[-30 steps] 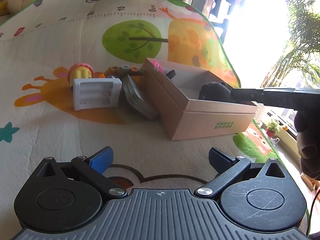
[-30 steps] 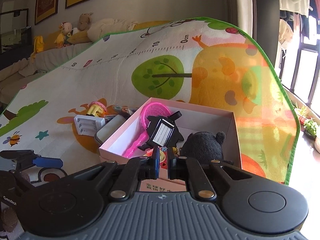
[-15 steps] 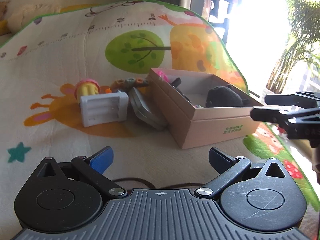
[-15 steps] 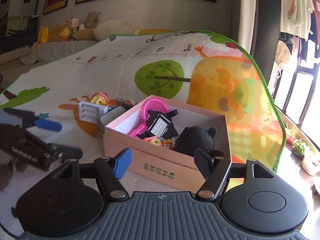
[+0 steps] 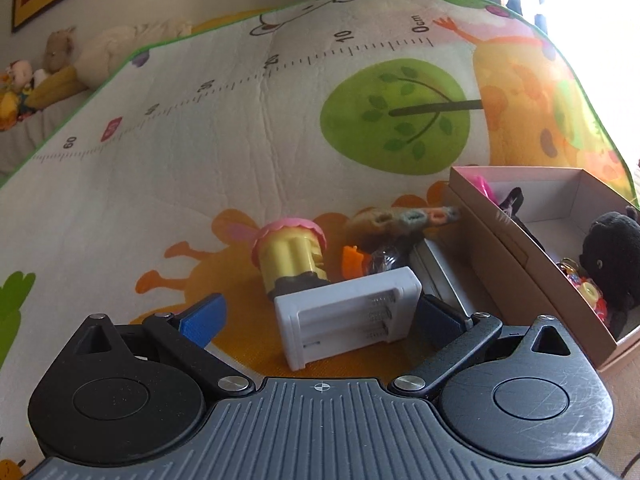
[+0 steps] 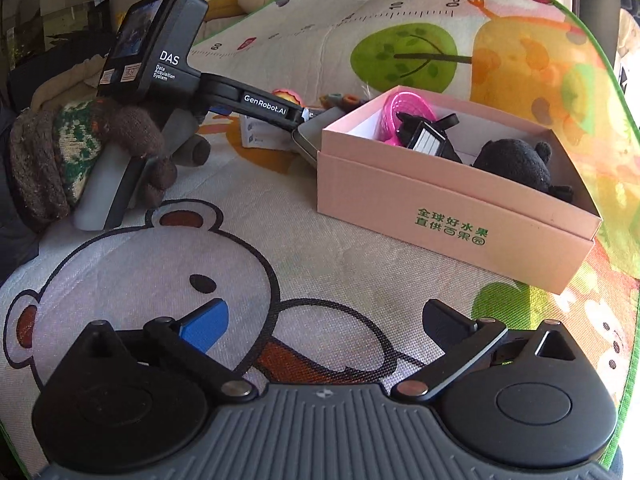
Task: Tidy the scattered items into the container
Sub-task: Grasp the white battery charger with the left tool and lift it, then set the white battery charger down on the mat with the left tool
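Note:
My left gripper (image 5: 320,316) is open, its fingers on either side of a white battery holder (image 5: 348,316) on the mat. Behind it lie a yellow and pink cupcake toy (image 5: 290,252), small orange and dark pieces (image 5: 360,258) and a grey tin (image 5: 440,276). The pink cardboard box (image 6: 448,200) holds a black plush (image 6: 516,162), a pink racket (image 6: 404,110) and a black tag holder (image 6: 426,138). My right gripper (image 6: 324,320) is open and empty, low over the mat in front of the box. The left gripper's body also shows in the right wrist view (image 6: 264,106).
The play mat (image 5: 200,160) with printed ruler and tree spreads all around. Stuffed toys (image 5: 52,64) sit on a sofa at the far left. A gloved hand (image 6: 80,152) holds the left gripper's handle. A bright window is at the right.
My left gripper has moved forward to the battery holder, which now lies between its fingers. My right gripper has drawn back from the box and stays open.

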Demonstrator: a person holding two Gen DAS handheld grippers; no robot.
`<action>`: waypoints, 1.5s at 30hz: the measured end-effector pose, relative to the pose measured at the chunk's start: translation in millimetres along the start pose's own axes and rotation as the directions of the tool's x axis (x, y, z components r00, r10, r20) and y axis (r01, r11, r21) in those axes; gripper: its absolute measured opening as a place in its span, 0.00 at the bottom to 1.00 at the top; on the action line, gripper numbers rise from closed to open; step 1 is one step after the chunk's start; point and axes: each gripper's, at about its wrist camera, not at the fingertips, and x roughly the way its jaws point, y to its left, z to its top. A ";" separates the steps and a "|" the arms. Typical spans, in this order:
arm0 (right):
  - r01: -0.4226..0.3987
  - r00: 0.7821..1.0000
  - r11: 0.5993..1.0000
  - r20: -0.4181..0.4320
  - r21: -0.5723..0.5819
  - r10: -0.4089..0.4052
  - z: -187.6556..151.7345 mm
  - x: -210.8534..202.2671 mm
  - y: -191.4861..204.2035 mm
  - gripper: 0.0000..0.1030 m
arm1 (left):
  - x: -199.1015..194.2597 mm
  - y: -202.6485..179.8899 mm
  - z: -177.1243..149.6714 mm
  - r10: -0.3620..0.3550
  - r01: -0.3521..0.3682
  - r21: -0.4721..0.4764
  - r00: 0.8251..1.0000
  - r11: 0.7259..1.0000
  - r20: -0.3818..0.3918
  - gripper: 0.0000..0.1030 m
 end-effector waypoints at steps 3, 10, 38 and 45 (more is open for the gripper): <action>-0.017 1.000 0.999 -0.016 0.033 0.017 1.2 2.3 -4.3 1.00 | 9.8 -1.7 2.7 0.009 -0.009 -0.002 1.000 1.000 -0.005 1.00; -0.010 1.000 1.000 -0.021 0.016 0.010 3.9 2.3 -0.6 1.00 | 9.2 9.8 3.4 -0.008 0.007 -0.053 1.000 0.999 -0.019 0.80; 0.059 0.994 0.997 0.095 -0.044 -0.055 -8.5 -64.4 13.6 1.00 | -121.6 -25.0 -43.5 -0.330 0.335 -0.009 0.925 0.942 -0.188 0.93; -0.057 0.995 0.970 0.071 -0.237 0.075 -3.0 -30.3 67.8 0.86 | -110.6 23.0 -32.1 -0.198 0.187 -0.086 0.969 0.979 -0.147 0.95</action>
